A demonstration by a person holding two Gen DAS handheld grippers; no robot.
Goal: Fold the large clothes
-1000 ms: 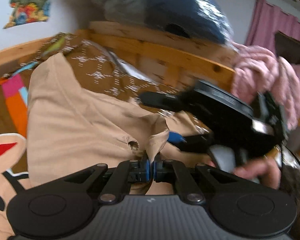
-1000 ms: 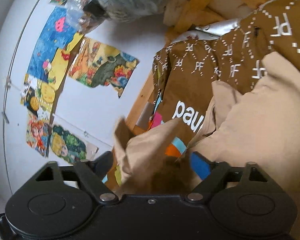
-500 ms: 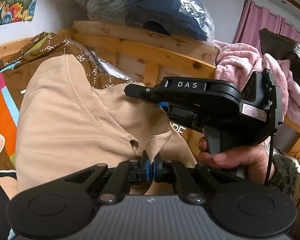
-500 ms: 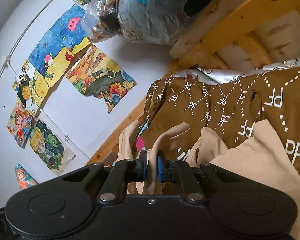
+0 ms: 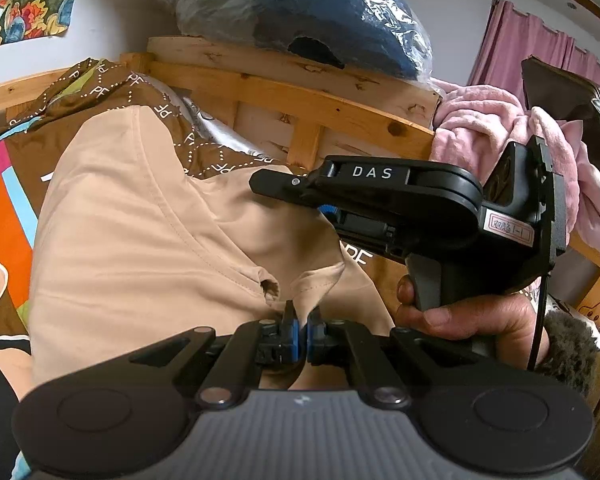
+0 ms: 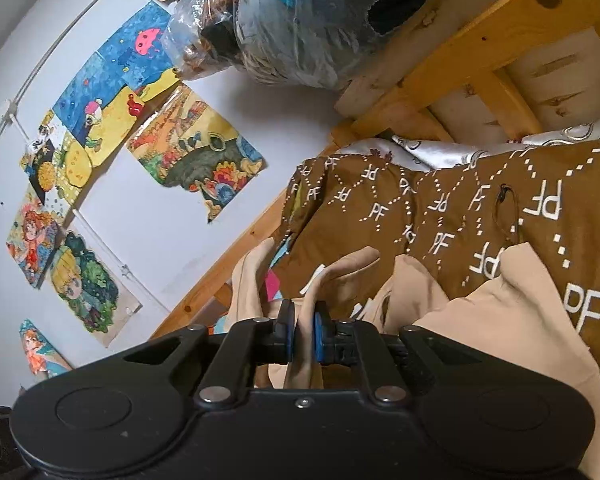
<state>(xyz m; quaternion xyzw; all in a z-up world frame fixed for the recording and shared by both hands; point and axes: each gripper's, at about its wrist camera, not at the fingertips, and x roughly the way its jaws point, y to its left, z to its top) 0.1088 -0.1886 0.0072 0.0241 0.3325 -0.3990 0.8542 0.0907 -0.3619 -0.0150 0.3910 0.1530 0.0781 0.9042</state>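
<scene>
A large beige garment (image 5: 140, 240) lies spread over a brown patterned bedspread (image 5: 100, 92). My left gripper (image 5: 300, 322) is shut on a corner of the beige cloth near a small hole in the fabric. The right gripper (image 5: 284, 188), held by a hand (image 5: 468, 316), hovers just right of it in the left wrist view. From the right wrist camera, my right gripper (image 6: 302, 320) is shut on a thin fold of the beige garment (image 6: 500, 308), lifted above the bedspread (image 6: 460, 208).
A wooden bed frame (image 5: 320, 96) runs behind the bedspread. A plastic bag of bedding (image 5: 300, 12) sits on top of it, pink blankets (image 5: 500, 120) pile at the right. Colourful drawings (image 6: 100, 120) hang on the white wall at the left.
The right gripper went from open around the cloth to shut on it, then rose and tilted up toward the headboard. The left gripper kept its hold and shifted only slightly.
</scene>
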